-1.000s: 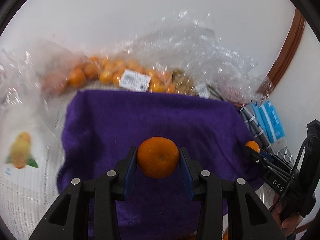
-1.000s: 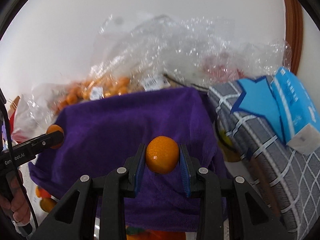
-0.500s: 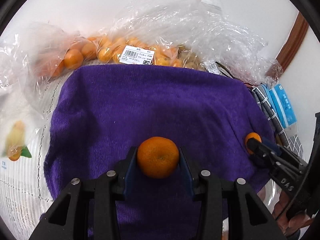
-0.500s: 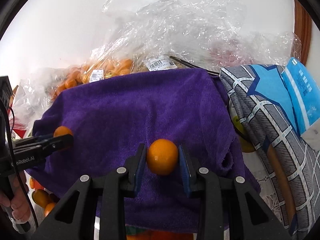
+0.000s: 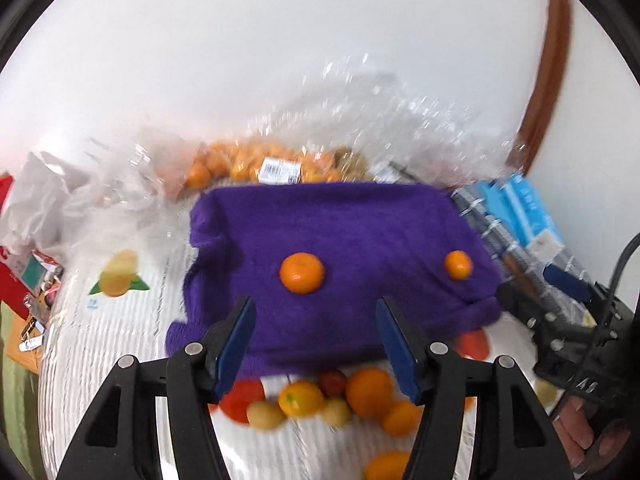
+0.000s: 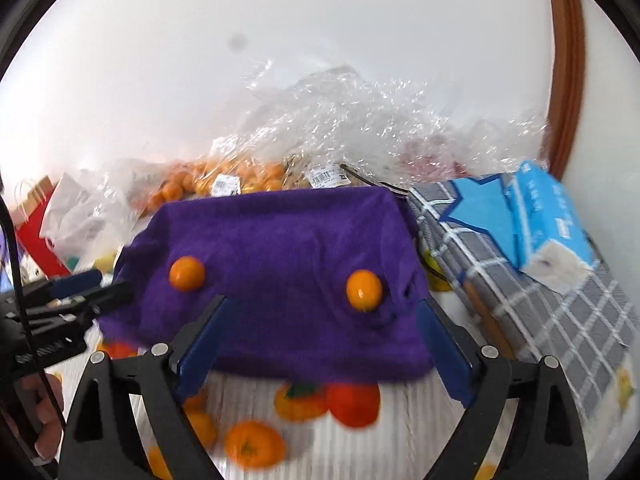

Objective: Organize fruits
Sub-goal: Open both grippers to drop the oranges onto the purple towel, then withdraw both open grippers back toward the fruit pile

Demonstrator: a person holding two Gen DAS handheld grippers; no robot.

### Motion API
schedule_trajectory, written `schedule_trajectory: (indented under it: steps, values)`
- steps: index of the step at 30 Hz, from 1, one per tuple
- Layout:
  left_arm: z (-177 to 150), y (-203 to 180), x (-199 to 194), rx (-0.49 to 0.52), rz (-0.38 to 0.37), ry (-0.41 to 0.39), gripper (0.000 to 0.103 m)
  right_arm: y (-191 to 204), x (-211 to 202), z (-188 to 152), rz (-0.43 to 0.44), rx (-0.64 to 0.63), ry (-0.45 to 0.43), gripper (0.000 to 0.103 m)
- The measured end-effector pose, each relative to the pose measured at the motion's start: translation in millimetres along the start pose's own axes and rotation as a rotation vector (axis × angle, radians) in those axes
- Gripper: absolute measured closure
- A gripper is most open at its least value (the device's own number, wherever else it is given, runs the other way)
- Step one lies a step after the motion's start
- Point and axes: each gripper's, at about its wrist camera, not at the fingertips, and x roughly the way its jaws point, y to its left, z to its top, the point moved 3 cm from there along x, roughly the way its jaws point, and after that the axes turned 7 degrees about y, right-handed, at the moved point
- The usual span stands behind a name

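Note:
Two mandarins lie apart on a purple towel. The left mandarin rests just beyond my left gripper, whose jaws are opening with nothing between them. The right mandarin sits ahead of my right gripper, whose jaws are also opening wide and hold nothing. Each gripper shows at the edge of the other's view, with a hand on its handle.
Loose mixed fruits lie in front of the towel. Clear plastic bags of small oranges sit behind it by the white wall. A checked cloth with a blue tissue pack lies to the right, red packaging far left.
Both grippers let go of their mandarins, which now lie on the towel, and both have pulled back and up with the jaws spread.

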Motion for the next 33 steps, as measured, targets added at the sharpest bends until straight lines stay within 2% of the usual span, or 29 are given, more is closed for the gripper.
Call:
schedule_trajectory:
  steps: [4,9,15,18,24,27,28,33]
  values:
    - [-25,-15,-31,0.010,-0.042,-0.020,0.043,-3,-39,-25,-0.008,0.003,-0.045,0.011]
    - [-51,-27,-62,0.047,-0.049,-0.044,0.043,-17,-77,-53,-0.010,0.060,-0.114,0.011]
    - [-73,-35,-81,0.029,-0.084,-0.051,0.043,-19,-95,-75,0.006,0.055,-0.104,0.011]
    - [-83,-36,-89,0.036,-0.076,-0.073,0.043,-14,-100,-84,-0.027,0.031,-0.114,0.011]
    - [-94,-29,-95,0.022,-0.055,-0.092,0.043,-9,-97,-92,0.007,0.050,-0.113,0.011]
    - [-98,-18,-92,0.000,-0.042,-0.091,0.043,-8,-90,-92,-0.023,0.061,-0.116,0.011]
    - [-100,-15,-90,-0.006,-0.044,-0.084,0.043,-8,-85,-93,-0.035,0.066,-0.107,0.011]
    - [-104,4,-74,-0.041,-0.028,-0.062,0.043,-4,-58,-97,0.011,0.046,-0.003,0.014]
